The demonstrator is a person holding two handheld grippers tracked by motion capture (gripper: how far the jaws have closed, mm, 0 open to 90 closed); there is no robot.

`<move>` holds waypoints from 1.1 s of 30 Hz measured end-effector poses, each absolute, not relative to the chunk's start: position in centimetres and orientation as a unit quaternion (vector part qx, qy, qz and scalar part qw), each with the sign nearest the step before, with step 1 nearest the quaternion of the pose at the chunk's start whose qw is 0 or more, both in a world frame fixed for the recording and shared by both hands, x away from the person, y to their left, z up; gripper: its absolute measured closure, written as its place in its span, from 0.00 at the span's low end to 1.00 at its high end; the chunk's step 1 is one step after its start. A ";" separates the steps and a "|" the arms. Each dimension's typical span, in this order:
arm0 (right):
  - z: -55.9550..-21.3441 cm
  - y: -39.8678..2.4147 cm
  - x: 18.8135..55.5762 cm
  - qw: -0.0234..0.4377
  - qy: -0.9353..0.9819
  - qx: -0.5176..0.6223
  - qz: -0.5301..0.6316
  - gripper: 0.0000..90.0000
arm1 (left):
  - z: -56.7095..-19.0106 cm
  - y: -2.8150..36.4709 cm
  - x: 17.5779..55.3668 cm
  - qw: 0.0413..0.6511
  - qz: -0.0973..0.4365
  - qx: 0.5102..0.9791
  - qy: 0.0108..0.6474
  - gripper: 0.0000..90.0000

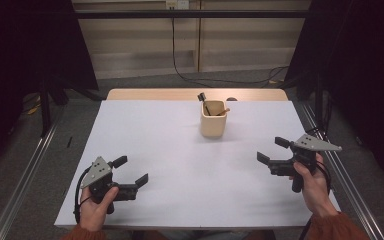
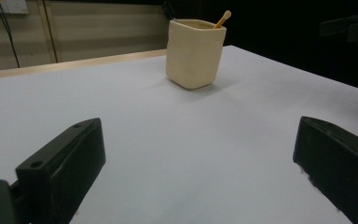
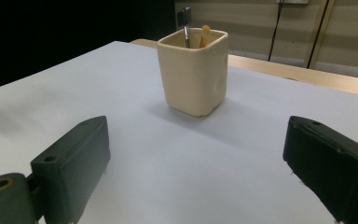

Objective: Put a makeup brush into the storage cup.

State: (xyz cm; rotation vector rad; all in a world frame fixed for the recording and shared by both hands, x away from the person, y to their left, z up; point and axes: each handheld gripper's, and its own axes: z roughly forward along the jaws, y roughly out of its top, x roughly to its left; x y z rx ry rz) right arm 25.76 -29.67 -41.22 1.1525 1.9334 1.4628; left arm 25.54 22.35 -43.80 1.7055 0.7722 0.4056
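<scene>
A cream square cup (image 1: 213,118) stands upright toward the back of the white table (image 1: 170,150), slightly right of centre. A wooden stick (image 1: 222,112) and a dark-handled tool (image 1: 203,101) lean inside it. The cup (image 2: 195,53) rises ahead of my left gripper (image 2: 200,163), and the cup (image 3: 193,71) is closer ahead of my right gripper (image 3: 200,168). My left gripper (image 1: 131,170) is held near the front left, open, nothing between its jaws. At the right edge, my right gripper (image 1: 272,150) is open too, also holding nothing.
A wooden strip (image 1: 197,94) borders the table's far edge. Metal rails (image 1: 25,170) run along both sides of the table on the floor. A black cable (image 1: 190,75) hangs from a wall socket behind. The other gripper (image 2: 354,28) shows dimly at the far right.
</scene>
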 end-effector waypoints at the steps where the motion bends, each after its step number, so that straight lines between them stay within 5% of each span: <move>1: -41.3 -29.9 25.5 0.227 0.701 0.420 0.530 0.07 | -43.8 22.2 25.5 0.576 0.174 0.728 0.329 0.02; 21: -43.8 -32.7 19.8 0.246 0.673 0.456 0.527 0.06 | -43.8 23.3 24.5 0.575 0.190 0.726 0.326 0.02; 33: -43.8 -32.6 20.1 0.250 0.672 0.450 0.531 0.06 | -44.1 23.7 24.7 0.576 0.191 0.719 0.338 0.02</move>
